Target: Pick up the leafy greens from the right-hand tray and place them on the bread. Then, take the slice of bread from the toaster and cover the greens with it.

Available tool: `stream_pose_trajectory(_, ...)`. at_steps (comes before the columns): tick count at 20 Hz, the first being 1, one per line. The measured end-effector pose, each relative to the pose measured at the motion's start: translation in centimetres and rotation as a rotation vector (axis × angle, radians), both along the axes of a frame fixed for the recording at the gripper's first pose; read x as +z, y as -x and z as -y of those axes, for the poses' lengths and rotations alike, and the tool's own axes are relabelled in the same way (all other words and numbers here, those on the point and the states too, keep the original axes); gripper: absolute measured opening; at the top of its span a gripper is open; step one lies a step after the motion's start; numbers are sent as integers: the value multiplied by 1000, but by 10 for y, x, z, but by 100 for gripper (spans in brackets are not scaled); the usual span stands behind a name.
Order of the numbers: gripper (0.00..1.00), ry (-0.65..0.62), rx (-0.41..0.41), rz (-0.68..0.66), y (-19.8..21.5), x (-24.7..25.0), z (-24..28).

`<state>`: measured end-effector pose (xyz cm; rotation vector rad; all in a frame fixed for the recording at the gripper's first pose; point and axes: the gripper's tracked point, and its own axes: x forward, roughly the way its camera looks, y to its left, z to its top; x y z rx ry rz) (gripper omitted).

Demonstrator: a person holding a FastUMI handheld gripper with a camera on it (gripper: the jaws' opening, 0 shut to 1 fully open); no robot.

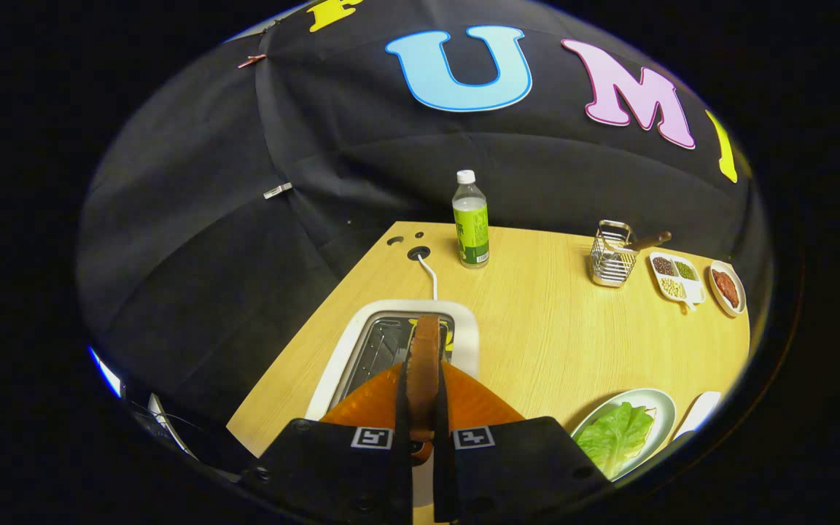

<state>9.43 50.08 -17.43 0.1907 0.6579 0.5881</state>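
Note:
A slice of bread [426,348] stands on edge between my fingers, its brown crust facing me. My gripper [424,379] is shut on it, one finger pressing each face. Just beyond and below lies the white toaster [464,328] with its metal top and slots; the slice is over a slot, and I cannot tell whether its lower end is still inside. To the right of my fingers, on the wooden table, a pale plate [662,408] carries the leafy greens [613,436], spread flat. Whatever lies under the greens is hidden.
A green-labelled bottle [470,222] stands beyond the toaster, near a cable hole [418,253] with a white cord. Far right are a wire basket [611,257] with a utensil, a divided dish [677,278] of beans and a small plate [726,288]. A white tray edge [701,412] adjoins the greens' plate.

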Motion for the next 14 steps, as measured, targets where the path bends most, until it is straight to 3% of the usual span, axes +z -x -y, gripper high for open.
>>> stream_pose_trajectory(6, 15, -97, -42, 58, -9, 55, 28)
stream_pose_trajectory(14, 15, -177, -96, 178, -8, 124, 104)
